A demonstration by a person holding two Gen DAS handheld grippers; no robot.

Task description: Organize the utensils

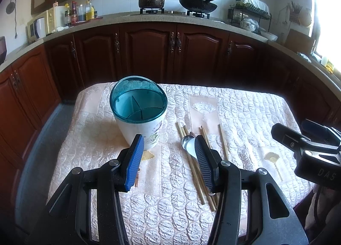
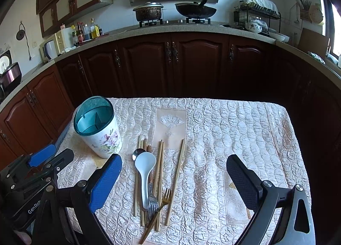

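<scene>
While only my right view shows the forks (image 2: 156, 204), both grippers' fingers gape empty and the chopsticks (image 2: 158, 172) run lengthwise away from me.

holder (image 2: 99, 129) left on table (image 2: 234, 129) | utensil pile (image 2: 153, 181) just right (spoons over chopsticks)

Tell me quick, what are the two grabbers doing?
Left gripper: open, holding nothing.
Right gripper: open, holding nothing.
</scene>
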